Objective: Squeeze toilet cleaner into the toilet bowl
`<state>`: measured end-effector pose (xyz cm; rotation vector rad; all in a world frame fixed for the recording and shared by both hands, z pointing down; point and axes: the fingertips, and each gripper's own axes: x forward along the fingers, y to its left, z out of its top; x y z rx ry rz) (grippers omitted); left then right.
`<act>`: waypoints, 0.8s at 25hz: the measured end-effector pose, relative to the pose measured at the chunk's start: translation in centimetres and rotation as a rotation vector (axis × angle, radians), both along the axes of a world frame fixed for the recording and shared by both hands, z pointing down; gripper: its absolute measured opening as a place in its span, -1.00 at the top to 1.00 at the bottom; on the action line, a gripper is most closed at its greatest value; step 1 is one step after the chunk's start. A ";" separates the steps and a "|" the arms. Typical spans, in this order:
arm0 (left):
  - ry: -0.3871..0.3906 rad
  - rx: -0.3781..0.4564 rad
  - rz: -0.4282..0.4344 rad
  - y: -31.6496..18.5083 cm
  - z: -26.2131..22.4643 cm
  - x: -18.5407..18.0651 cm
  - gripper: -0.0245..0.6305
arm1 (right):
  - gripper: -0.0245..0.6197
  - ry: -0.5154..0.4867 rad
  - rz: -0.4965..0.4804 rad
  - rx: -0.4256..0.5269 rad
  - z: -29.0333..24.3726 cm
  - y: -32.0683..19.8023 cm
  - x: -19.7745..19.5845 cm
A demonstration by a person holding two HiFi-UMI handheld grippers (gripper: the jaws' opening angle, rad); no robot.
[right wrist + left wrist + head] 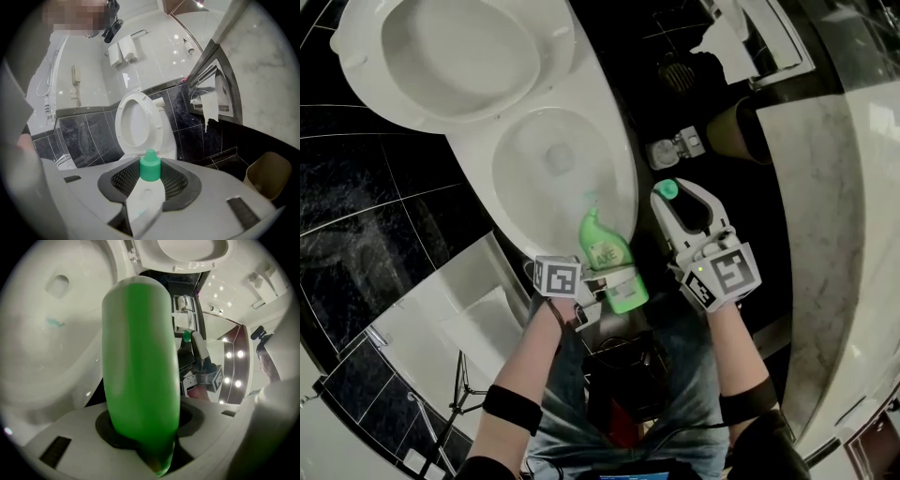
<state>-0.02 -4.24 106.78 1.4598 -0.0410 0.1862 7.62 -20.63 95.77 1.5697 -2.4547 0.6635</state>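
Black veined floor tiles [356,216] are seen around a white ceramic toilet bowl [619,159], whose raised white seat and lid [553,56] are tipped back behind it. A pale marble counter [825,234] is seen along the right side, and a tan waste bin [736,127] is stood on the floor at its far end. Two white toilet-paper rolls [124,49] are mounted on the light wall above and behind the toilet.

A green plastic bottle of toilet cleaner [609,258] is clamped in the left gripper [602,286], whose jaws are closed partway, with the pads pressed against the lower body of the bottle. The bottle is held above the near edge of the bowl, tilted so that its neck is pointed towards the basin. In the left gripper view the bottle fills the middle of the frame, and a thin teal streak [54,323] is seen on the inner wall of the bowl beyond it.

A small green screw cap [668,189] is pinched at the tips of the right gripper [673,199], whose jaws are drawn in on it, the ribbed pads set against either side. The cap is held to the right of the bowl, over the dark floor, well apart from the bottle's neck. Both grippers are held side by side in front of the person's knees.
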 end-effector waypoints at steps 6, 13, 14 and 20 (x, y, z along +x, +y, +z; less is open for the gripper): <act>0.005 0.007 0.015 -2.0 -0.3 1.5 0.35 | 0.46 -0.013 0.013 -0.010 -0.5 -0.6 1.1; 0.012 0.027 -0.004 -5.7 -0.4 2.7 0.35 | 0.46 -0.015 0.032 -0.015 -1.0 -1.2 2.4; 0.017 0.032 -0.005 -6.2 -0.5 2.8 0.35 | 0.46 -0.015 0.035 -0.015 -1.0 -1.2 2.5; 0.022 0.071 -0.039 -10.0 -0.2 3.0 0.35 | 0.46 -0.017 0.041 -0.020 -0.8 -1.6 2.6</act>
